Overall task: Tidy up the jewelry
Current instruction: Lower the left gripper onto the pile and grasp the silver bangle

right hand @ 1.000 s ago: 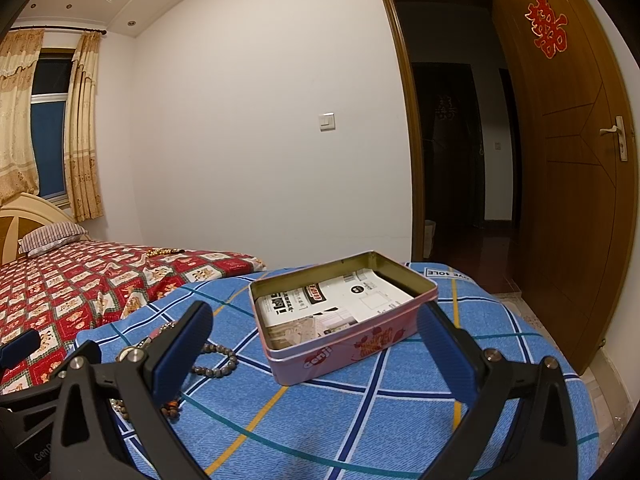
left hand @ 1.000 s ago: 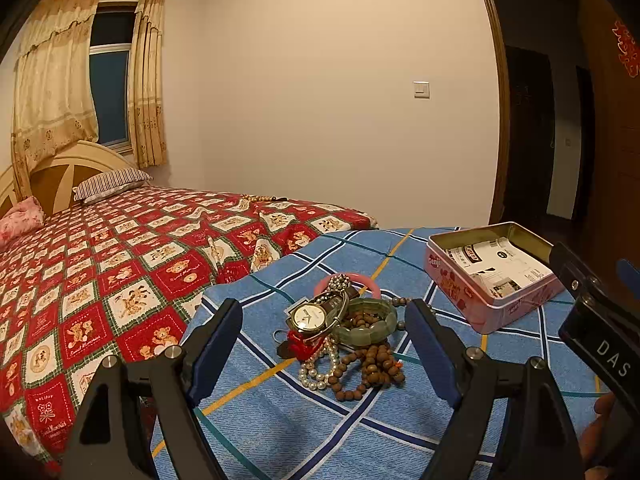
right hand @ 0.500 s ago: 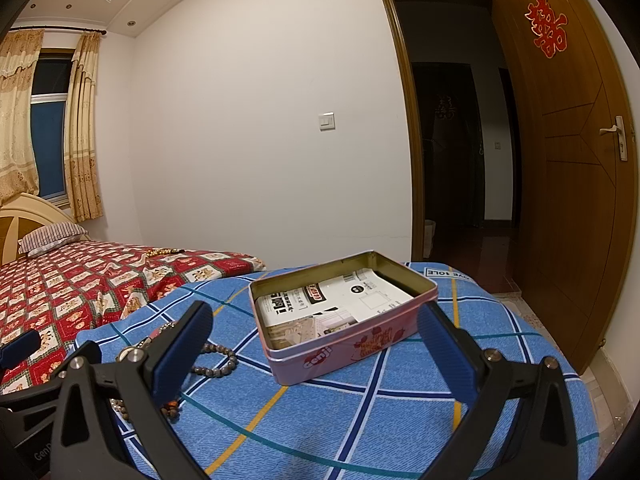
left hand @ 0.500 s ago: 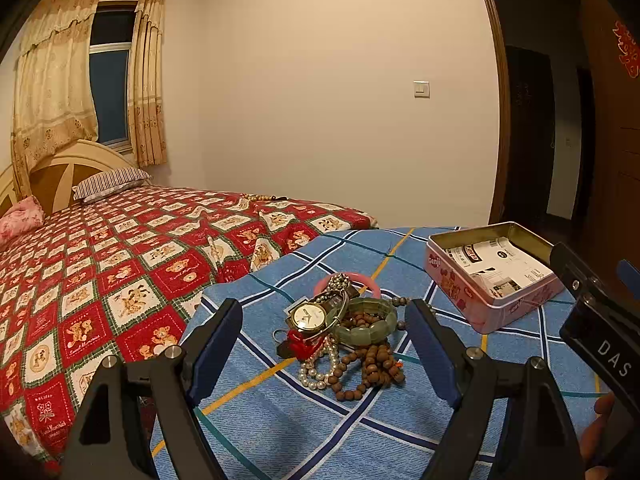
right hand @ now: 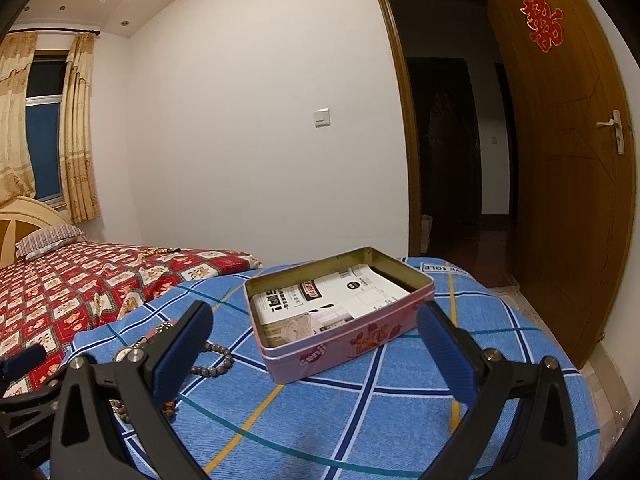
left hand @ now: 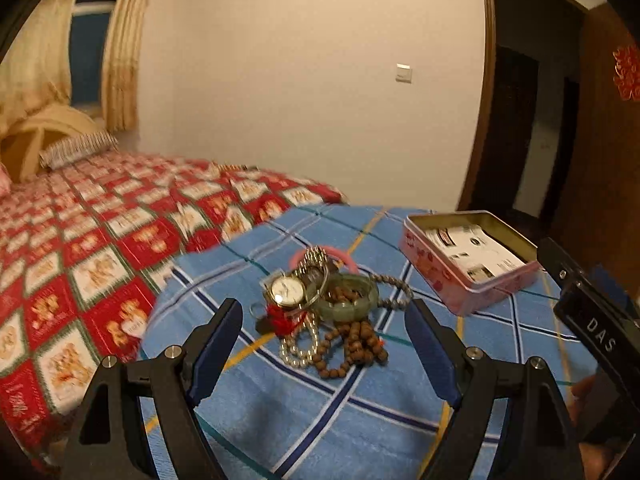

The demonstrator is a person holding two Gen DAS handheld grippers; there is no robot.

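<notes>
My left tool (left hand: 324,344) is wide open and holds nothing; the jewelry pile (left hand: 328,312) lies just ahead between its fingers: a watch (left hand: 287,291), a green bangle (left hand: 350,300), pearls (left hand: 298,354) and brown beads (left hand: 352,352) on the blue plaid cloth (left hand: 320,420). My right tool (right hand: 316,344) is also wide open and empty, with the pink tin (right hand: 340,308) right ahead, lined with printed paper (right hand: 320,300); its side reads "Genji". To the right of the left tool, the other tool's body reads "DAS".
</notes>
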